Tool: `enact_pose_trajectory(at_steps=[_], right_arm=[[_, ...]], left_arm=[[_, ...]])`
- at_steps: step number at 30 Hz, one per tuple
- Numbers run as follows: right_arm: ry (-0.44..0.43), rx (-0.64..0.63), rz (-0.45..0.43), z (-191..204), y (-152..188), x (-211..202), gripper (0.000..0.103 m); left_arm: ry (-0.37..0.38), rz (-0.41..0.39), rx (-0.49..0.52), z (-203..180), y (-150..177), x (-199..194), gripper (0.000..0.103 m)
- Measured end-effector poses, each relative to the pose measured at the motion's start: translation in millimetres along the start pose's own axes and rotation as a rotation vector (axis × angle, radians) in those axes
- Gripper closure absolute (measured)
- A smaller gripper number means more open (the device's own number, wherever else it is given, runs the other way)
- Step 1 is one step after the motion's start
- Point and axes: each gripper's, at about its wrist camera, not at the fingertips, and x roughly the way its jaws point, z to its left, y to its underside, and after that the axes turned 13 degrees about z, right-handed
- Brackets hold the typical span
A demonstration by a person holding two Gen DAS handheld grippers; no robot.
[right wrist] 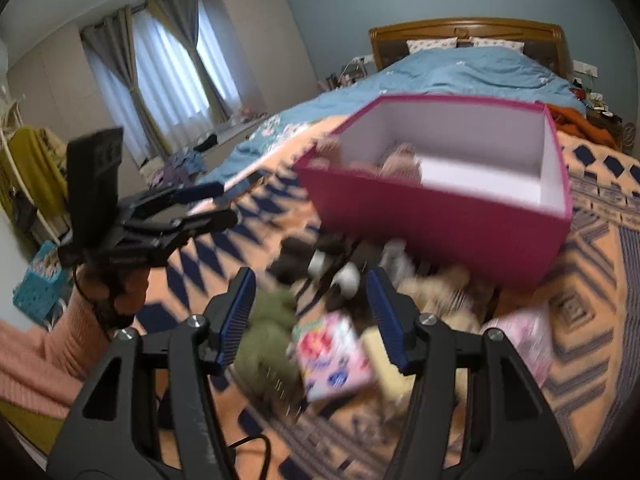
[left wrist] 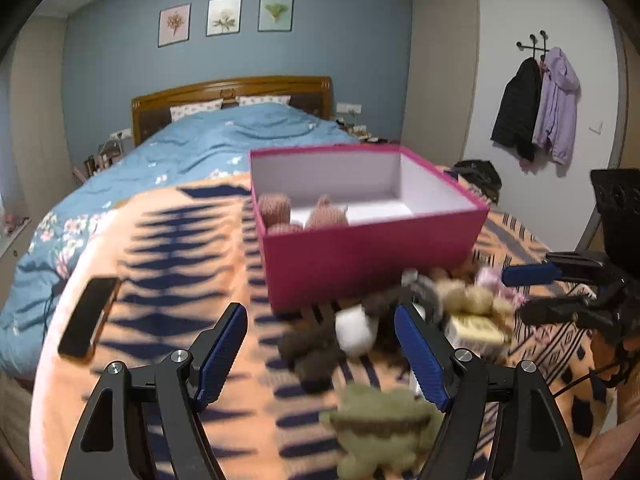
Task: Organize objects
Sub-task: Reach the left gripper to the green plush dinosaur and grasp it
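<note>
Two hand-held grippers hang over a bed strewn with small toys, midway through a tidy-up. The left gripper [left wrist: 320, 354] has its blue-padded fingers spread wide and holds nothing; the right gripper [right wrist: 311, 314] is likewise spread and empty, both poised above the pile rather than in it. The pink box [left wrist: 372, 256], lid off and white inside, sits on the orange patterned blanket [left wrist: 168, 280] just behind the heap, close enough, it seems, that each toy needs only a short carry over its near wall. Two knitted pink toys [left wrist: 326, 214] already lie in its left end, which suggests the sorting is under way but far from done. Still loose in front of the box are a green plush toy [left wrist: 380, 424], a dark brown plush [left wrist: 312, 354] lying against a white one [left wrist: 356, 330], a tan plush [left wrist: 468, 300] and, in the right camera's view, a bright pink picture card [right wrist: 334, 354] beside the green toy. A phone [left wrist: 88, 316] lies well apart on the blanket's left side, away from the work. Motion blur softens the pile, so finer details of the toys cannot be made out. The green toy, nearest both sets of fingers, looks the likeliest next pick.
</note>
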Motion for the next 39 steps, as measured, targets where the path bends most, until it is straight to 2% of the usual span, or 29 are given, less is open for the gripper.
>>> enact_pose_trajectory(at_steps=[3, 7, 10, 12, 14, 16, 19, 23, 26, 31, 36, 39], right_arm=[[0.019, 0.002, 0.042, 7, 19, 13, 0.043], [-0.001, 0.028, 0.098, 9, 41, 34, 0.043], [-0.030, 0.052, 0.119, 10, 48, 46, 0.043], [-0.016, 0.047, 0.131, 14, 50, 51, 0.043], [0.004, 0.042, 0.136, 18, 50, 55, 0.043], [-0.022, 0.043, 0.139, 21, 50, 60, 0.043], [0.013, 0.018, 0.140, 28, 48, 66, 0.043], [0.015, 0.014, 0.140, 32, 46, 72, 0.043], [0.022, -0.003, 0.139, 36, 44, 76, 0.050], [0.022, -0.007, 0.137, 35, 43, 77, 0.053], [0.022, -0.025, 0.128, 37, 38, 76, 0.054], [0.025, -0.047, 0.115, 39, 34, 71, 0.054]], left_arm=[[0.029, 0.032, -0.025, 1, 16, 6, 0.025], [0.043, 0.076, -0.058, 4, 35, 16, 0.025], [0.062, 0.117, -0.084, 6, 45, 26, 0.025], [0.077, 0.133, -0.094, 6, 51, 30, 0.025], [0.095, 0.145, -0.103, 5, 56, 33, 0.025], [0.112, 0.148, -0.111, 4, 59, 34, 0.025], [0.113, 0.149, -0.118, 1, 61, 34, 0.025], [0.145, 0.159, -0.127, 1, 64, 35, 0.025], [0.185, 0.171, -0.145, 4, 66, 37, 0.025], [0.222, 0.186, -0.133, 1, 67, 41, 0.026], [0.260, 0.173, -0.121, -1, 66, 36, 0.040], [0.272, 0.163, -0.133, 2, 66, 32, 0.041]])
